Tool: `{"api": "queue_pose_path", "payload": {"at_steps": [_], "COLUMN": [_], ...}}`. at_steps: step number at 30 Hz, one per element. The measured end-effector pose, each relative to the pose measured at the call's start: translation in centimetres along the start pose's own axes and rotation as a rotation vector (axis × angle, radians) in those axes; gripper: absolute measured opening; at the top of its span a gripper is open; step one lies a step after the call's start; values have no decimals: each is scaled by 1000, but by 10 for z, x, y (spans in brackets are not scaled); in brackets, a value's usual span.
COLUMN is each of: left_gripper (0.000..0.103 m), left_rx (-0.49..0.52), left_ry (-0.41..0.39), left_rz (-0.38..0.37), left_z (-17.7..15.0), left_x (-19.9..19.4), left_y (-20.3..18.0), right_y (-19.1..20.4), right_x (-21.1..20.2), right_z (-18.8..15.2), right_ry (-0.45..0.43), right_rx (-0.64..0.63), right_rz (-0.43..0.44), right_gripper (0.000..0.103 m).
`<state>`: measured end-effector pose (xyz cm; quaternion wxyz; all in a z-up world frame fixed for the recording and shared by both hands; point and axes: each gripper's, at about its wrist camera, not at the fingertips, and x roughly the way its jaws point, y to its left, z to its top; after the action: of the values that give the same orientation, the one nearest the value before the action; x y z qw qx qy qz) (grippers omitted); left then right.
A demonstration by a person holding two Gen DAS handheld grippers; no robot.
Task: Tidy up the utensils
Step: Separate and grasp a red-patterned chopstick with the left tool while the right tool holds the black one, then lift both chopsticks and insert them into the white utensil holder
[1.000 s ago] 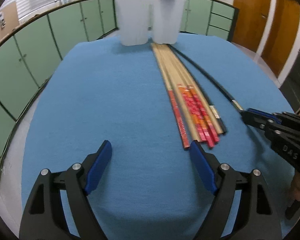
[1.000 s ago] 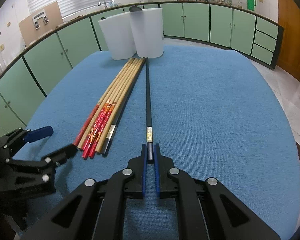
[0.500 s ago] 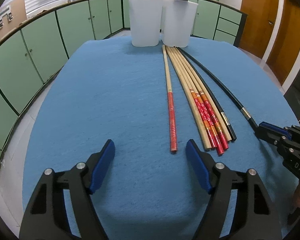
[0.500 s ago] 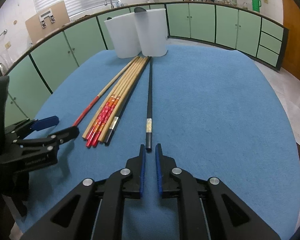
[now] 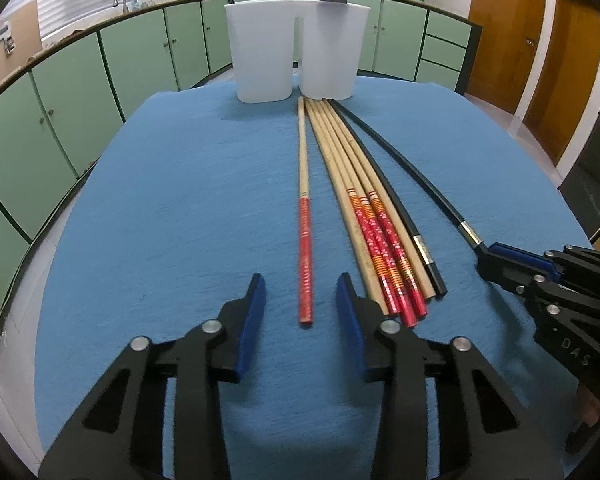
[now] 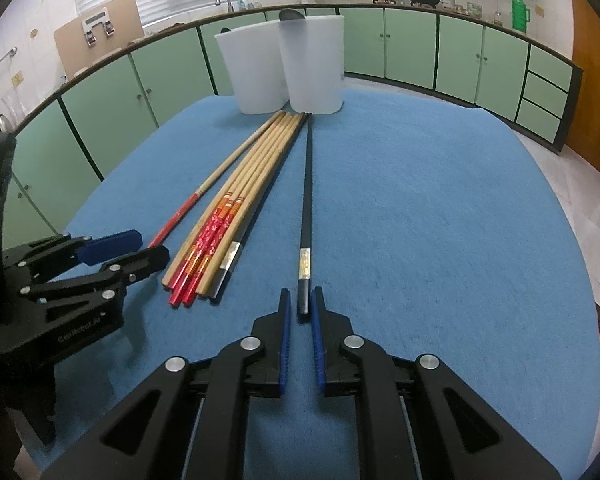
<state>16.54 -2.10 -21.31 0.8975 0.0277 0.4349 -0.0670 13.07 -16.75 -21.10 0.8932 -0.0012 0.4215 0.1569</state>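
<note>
Chopsticks lie lengthwise on the blue-covered bench, tips toward two white tubs at the top centre of both views. In the left wrist view a single red-handled chopstick, pale wood above a red patterned grip, lies apart at centre frame. Its near end sits between the jaws of the left gripper, which have just been closing; a gap shows on each side, so the pads are not yet on it. Just right of it lies the bundle of wooden chopsticks, some with orange-and-red flowered handles, and a black one with a silver band along its right edge. At lower centre of the right wrist view, the right gripper stands nearly closed around the butt of a separate black chopstick, slim with a gold-silver band; whether the pads press it cannot be told.
</note>
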Motion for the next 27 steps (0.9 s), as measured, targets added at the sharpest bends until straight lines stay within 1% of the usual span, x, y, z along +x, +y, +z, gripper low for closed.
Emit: {"api": "queue_pose_path", "payload": {"at_steps": [1, 2, 4, 5, 9, 12, 16, 22, 27], "left_gripper": [27, 24, 9, 5, 5, 5, 5, 5, 5], "left_rx": [0, -2, -15, -18, -42, -38, -16, -5, 1], "left_ry": [-2, -3, -4, -5, -1, -27, -88, -222, -304], "left_rz": [-8, -16, -31, -37, -54, -46, -37, -31, -44], "left_z": [0, 0, 0, 0, 1, 5, 16, 43, 68], "left_x": [0, 0, -1, -1, -8, -24, -59, -114, -139], "left_y": [-1, -1, 0, 1, 6, 9, 12, 19, 25], "right_y": [1, 2, 3, 2, 0, -1, -3, -10, -15], "right_x": [1, 1, 0, -1, -12, -28, -57, -98, -122], "right_z": [1, 1, 0, 0, 0, 3, 18, 49, 80], "right_ry": [1, 1, -1, -2, -15, -40, -102, -200, -244], "right_rx": [-1, -4, -1, 4, 15, 3, -8, -5, -2], "right_rz": [-1, -2, -4, -5, -6, -2, -2, 11, 38], "right_gripper": [8, 8, 7, 7, 7, 7, 7, 6, 6]}}
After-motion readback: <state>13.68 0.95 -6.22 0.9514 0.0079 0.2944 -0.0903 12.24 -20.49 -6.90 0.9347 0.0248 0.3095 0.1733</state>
